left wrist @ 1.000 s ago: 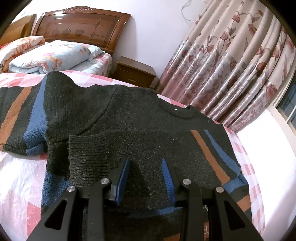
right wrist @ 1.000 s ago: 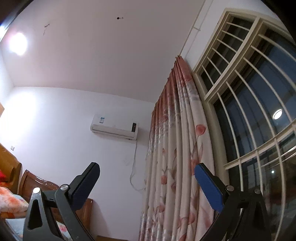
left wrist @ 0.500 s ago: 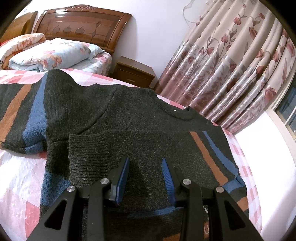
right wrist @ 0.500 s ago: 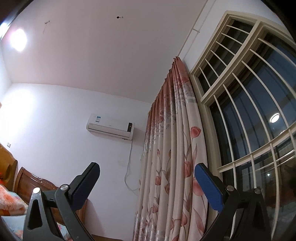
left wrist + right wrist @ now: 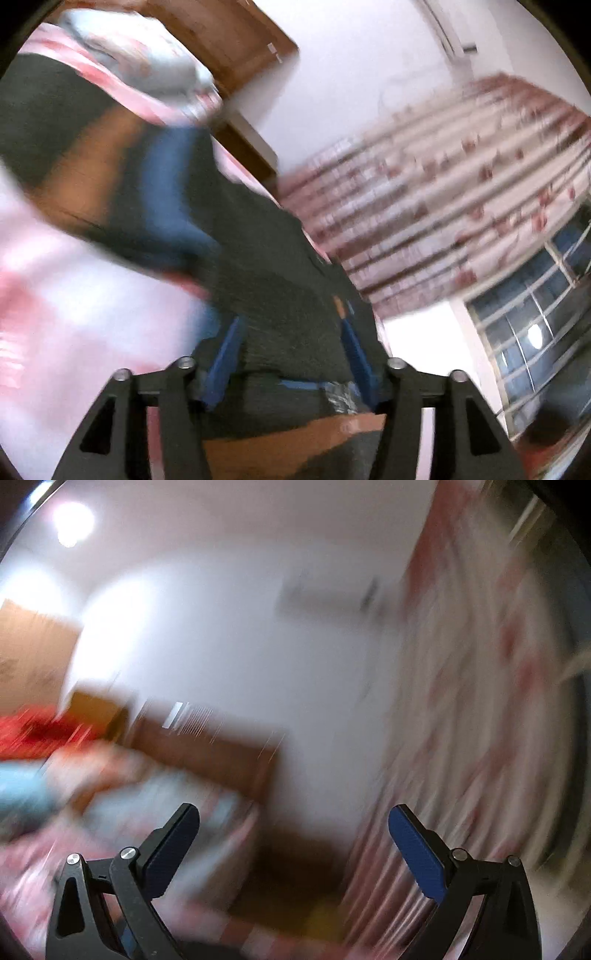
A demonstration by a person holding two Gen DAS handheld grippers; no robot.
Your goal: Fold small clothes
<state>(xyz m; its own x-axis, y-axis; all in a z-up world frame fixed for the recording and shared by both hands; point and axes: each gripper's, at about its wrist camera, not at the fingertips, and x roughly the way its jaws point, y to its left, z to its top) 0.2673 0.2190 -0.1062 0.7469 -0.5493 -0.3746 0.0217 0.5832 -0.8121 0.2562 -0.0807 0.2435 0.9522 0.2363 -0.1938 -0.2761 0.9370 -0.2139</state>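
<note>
A bedroom in a home. A bed [image 5: 66, 302] with a pink checked sheet fills the left of the left wrist view, with a wooden headboard [image 5: 229, 48] at upper centre and folded bedding [image 5: 147, 66] before it. Floral curtains [image 5: 443, 192] hang at right beside a barred window [image 5: 535, 314]. The blurred right wrist view shows a wall air conditioner [image 5: 328, 594] near the top.

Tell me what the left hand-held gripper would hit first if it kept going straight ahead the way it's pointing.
Most likely the dark knitted sweater with orange and blue stripes: the open left hand-held gripper points along it, with the knit lying between its fingers. The picture is blurred, so whether it already touches is unclear.
</note>
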